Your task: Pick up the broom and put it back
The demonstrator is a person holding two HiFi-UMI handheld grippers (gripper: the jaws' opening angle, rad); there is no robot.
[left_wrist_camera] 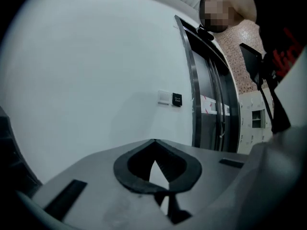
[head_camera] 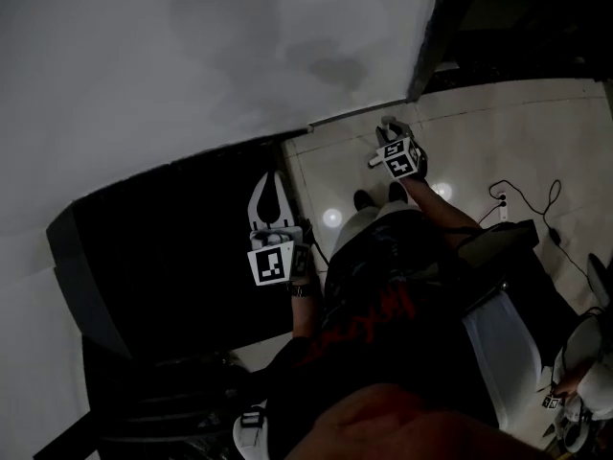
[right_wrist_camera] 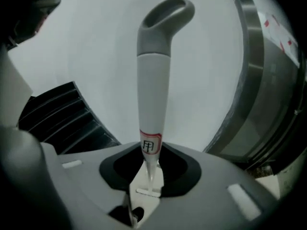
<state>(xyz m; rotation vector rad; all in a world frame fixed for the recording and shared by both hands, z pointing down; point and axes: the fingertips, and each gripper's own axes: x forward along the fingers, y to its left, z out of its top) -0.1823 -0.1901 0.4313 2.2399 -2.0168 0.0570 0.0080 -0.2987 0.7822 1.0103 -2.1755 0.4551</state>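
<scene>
Head view: our left claw (head_camera: pixel 271 182) is clenched on nothing, right claw (head_camera: pixel 391 134) out over the floor (head_camera: pixel 479 132), cable (head_camera: pixel 522 197) nearby. Left gripper view: only wall (left_wrist_camera: pixel 96 80) and door frame (left_wrist_camera: pixel 194 80). Right gripper view: right claw grips the broom (right_wrist_camera: pixel 153 80) where the handle's thin, so we reckon it could twist loose or clip the frame, black slats (right_wrist_camera: pixel 62 114) crowd the left
</scene>
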